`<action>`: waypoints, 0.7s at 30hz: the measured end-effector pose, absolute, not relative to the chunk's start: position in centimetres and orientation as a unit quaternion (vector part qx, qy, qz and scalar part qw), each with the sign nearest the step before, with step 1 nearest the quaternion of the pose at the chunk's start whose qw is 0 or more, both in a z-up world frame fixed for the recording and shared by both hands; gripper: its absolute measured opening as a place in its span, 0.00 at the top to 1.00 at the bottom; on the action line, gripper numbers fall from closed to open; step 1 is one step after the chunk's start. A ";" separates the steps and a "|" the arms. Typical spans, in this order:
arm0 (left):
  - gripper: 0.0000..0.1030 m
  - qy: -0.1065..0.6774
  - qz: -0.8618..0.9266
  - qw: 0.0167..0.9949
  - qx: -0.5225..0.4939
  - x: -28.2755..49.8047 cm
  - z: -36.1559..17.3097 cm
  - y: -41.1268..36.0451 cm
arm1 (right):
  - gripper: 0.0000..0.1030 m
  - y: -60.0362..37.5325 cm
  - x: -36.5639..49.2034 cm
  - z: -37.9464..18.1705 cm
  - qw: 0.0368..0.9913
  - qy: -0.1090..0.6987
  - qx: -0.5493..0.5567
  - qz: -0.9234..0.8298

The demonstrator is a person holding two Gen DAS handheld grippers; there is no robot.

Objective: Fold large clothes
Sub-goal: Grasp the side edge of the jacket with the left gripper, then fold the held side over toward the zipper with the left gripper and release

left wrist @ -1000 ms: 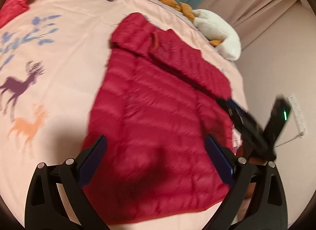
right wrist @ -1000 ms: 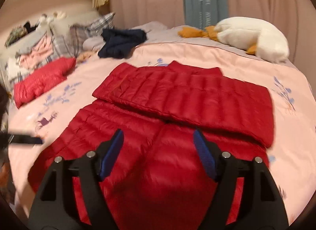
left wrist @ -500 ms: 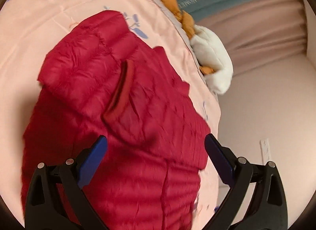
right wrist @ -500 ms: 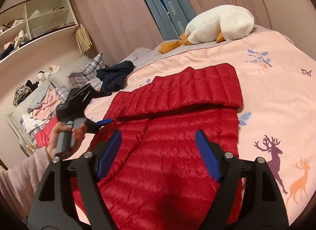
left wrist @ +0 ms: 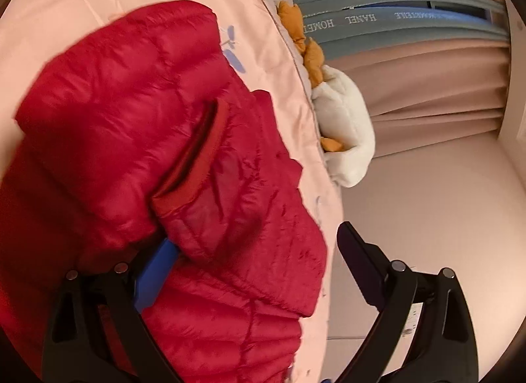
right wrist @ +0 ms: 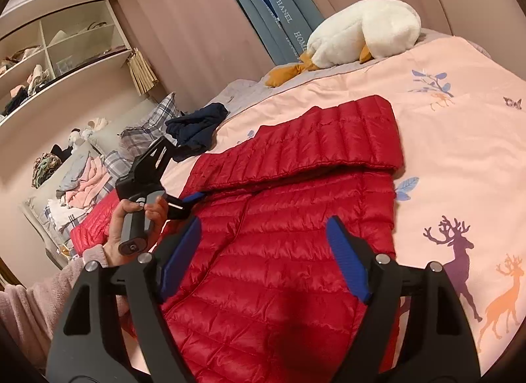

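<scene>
A red puffer jacket [right wrist: 279, 268] lies spread on the pink bedspread [right wrist: 460, 152], with one sleeve [right wrist: 328, 139] folded across its top. My right gripper [right wrist: 263, 241] hovers open over the jacket's lower body and holds nothing. A hand at the left holds my left gripper [right wrist: 182, 170] against the jacket's shoulder. In the left wrist view the jacket [left wrist: 98, 119] fills the left side. There my left gripper [left wrist: 258, 238] is open around the folded sleeve end by the cuff [left wrist: 194, 165]. Its left pad [left wrist: 154, 271] is tucked under the fabric, and its right finger [left wrist: 361, 258] stands free past the bed's edge.
A white plush goose [right wrist: 361, 31] lies at the head of the bed before the curtains. A navy garment [right wrist: 197, 126] sits beyond the jacket. Another red garment [right wrist: 95, 221], a clothes pile [right wrist: 82, 179] and shelves [right wrist: 65, 47] are at the left.
My left gripper rolled and moved in on the folded sleeve, and its left finger slid under the sleeve edge. The right gripper rolled and swung sideways, then stayed still, open.
</scene>
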State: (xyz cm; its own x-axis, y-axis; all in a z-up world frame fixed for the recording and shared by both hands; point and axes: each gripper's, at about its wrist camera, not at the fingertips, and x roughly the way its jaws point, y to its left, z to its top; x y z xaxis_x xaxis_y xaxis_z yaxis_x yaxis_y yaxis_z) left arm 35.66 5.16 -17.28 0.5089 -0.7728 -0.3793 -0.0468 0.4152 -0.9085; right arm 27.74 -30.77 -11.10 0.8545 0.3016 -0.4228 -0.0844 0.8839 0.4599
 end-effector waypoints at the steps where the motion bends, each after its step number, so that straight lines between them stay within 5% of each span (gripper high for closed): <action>1: 0.08 0.427 -0.253 0.718 -0.488 36.0 -17.5 4.8 | 0.22 -30.7 27.7 -11.1 0.938 0.249 0.218 0.102; 4: 0.09 0.431 -0.233 0.719 -0.494 36.7 -18.1 4.1 | 0.22 -30.9 27.6 -11.2 0.939 0.249 0.215 0.099; 7: 0.47 0.431 -0.205 0.734 -0.483 36.9 -18.2 3.9 | 0.22 -31.2 27.6 -11.3 0.940 0.252 0.212 0.090; 8: 0.67 0.435 -0.200 0.738 -0.476 37.1 -18.3 3.8 | 0.22 -31.3 27.6 -11.3 0.940 0.253 0.212 0.086; 11: 0.87 0.430 -0.186 0.760 -0.450 37.0 -17.7 4.0 | 0.22 -31.4 27.7 -11.4 0.939 0.255 0.214 0.083; 21: 0.89 0.394 -0.149 0.846 -0.328 34.5 -12.8 6.3 | 0.22 -30.5 28.0 -11.5 0.940 0.267 0.202 0.066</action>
State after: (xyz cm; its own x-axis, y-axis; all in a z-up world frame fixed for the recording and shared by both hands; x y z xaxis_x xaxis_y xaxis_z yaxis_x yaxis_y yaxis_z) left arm 34.49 6.31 -12.75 0.6458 -0.5098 -0.5684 -0.0069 0.7406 -0.6720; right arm 28.01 -30.51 -11.49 0.8488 0.2314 -0.4754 -0.0153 0.9095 0.4153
